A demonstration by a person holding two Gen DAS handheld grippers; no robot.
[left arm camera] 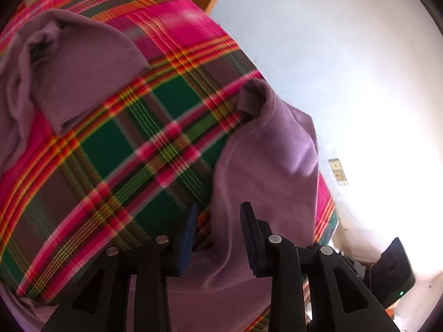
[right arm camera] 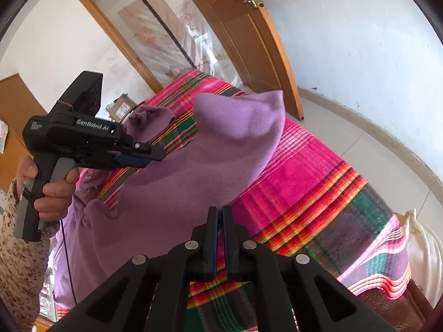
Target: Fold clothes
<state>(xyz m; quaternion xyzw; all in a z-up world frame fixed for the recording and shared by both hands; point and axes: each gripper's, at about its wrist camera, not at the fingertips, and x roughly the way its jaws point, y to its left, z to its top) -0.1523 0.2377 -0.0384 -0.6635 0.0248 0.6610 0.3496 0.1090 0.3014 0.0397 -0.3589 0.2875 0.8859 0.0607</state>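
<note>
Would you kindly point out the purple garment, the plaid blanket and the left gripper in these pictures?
purple garment (right arm camera: pixel 193 171): right wrist view, on its broad middle panel.
plaid blanket (left arm camera: pixel 110 144): left wrist view, on a green check of the bare cloth.
left gripper (left arm camera: pixel 218 235): left wrist view, midway between its parted fingertips.

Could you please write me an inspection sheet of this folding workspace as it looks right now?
Surface: plaid blanket, pink, green and orange, spread over a bed.
Job's things: purple garment, rumpled and partly folded on the blanket.
Clutter: cardboard box on the far side of the bed.
Grippers: left gripper open, garment fabric between its fingers, unpinched; right gripper shut, holding nothing visible.
Cables: thin dark cord hanging below the person's hand.
Surroundings: wooden door, pale wall, tiled floor.
</note>
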